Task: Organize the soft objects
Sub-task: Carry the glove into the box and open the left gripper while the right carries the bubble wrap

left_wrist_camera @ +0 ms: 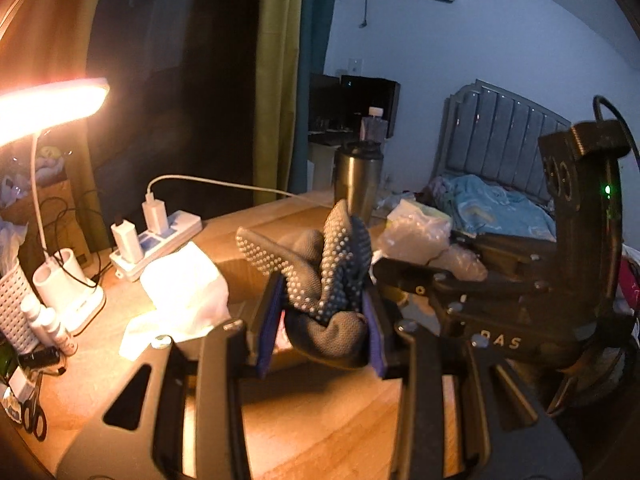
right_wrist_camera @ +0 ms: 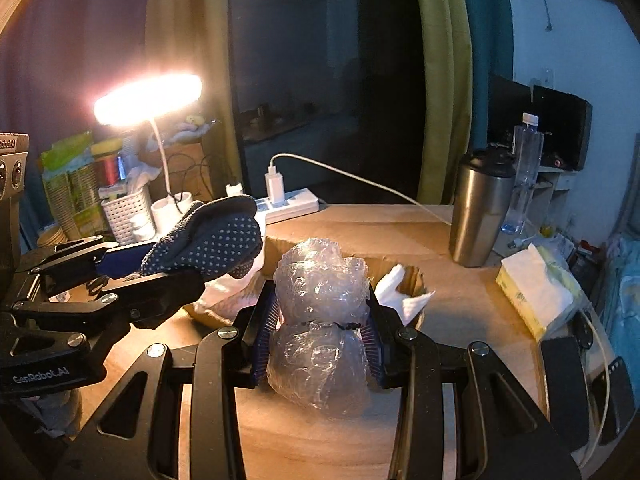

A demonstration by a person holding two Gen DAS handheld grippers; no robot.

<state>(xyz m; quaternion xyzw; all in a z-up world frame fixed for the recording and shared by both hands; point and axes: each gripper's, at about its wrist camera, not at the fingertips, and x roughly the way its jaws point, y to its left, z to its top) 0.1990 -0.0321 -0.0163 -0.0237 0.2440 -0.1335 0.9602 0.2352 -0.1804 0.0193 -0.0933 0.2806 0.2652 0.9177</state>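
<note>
My left gripper [left_wrist_camera: 322,316] is shut on a grey sock with white grip dots [left_wrist_camera: 320,276], held above the wooden desk. The sock and left gripper also show in the right wrist view, sock [right_wrist_camera: 212,244] at the left. My right gripper [right_wrist_camera: 320,328] is shut on a bundle of clear bubble wrap [right_wrist_camera: 320,320], held above the desk just before an open cardboard box [right_wrist_camera: 412,276]. The right gripper appears in the left wrist view [left_wrist_camera: 400,276] at the right, with bubble wrap [left_wrist_camera: 460,260] beside it.
A lit desk lamp [right_wrist_camera: 148,96], power strip with chargers [right_wrist_camera: 288,200], steel tumbler [right_wrist_camera: 480,216], water bottle [right_wrist_camera: 524,172] and tissue pack [right_wrist_camera: 536,288] stand on the desk. White paper [left_wrist_camera: 180,292] lies near the box. A white basket [right_wrist_camera: 124,212] sits far left. A bed [left_wrist_camera: 492,200] is beyond.
</note>
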